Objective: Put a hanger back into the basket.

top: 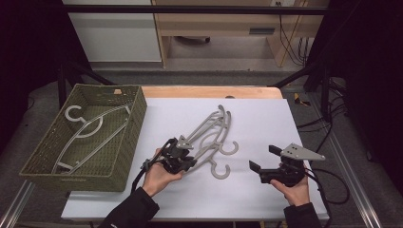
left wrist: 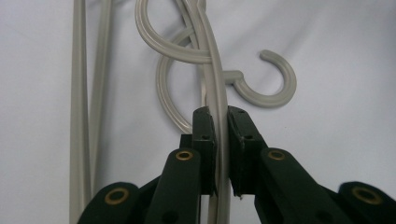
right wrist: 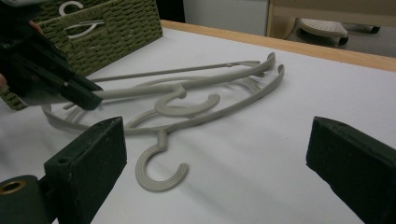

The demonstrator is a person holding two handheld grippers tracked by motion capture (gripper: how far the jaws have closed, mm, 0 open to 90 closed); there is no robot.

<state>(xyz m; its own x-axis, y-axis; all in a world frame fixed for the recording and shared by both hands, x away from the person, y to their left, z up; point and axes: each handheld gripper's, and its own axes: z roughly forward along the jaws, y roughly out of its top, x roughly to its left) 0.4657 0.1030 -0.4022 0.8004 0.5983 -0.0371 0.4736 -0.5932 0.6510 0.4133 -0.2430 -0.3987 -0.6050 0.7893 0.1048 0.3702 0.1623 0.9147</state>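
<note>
With the left claw [left wrist: 220,122] clamped on the upper hanger [left wrist: 215,74] on the table [top: 256,118] and the right claw [right wrist: 219,154] held wide open and empty, the interlocked lower hanger [right wrist: 161,175] may be dragged along.

My left claw [top: 183,156]: jaws clamped tight, angled forward. My right claw [top: 263,159]: jaws spread wide, held level, gripping nothing.
</note>
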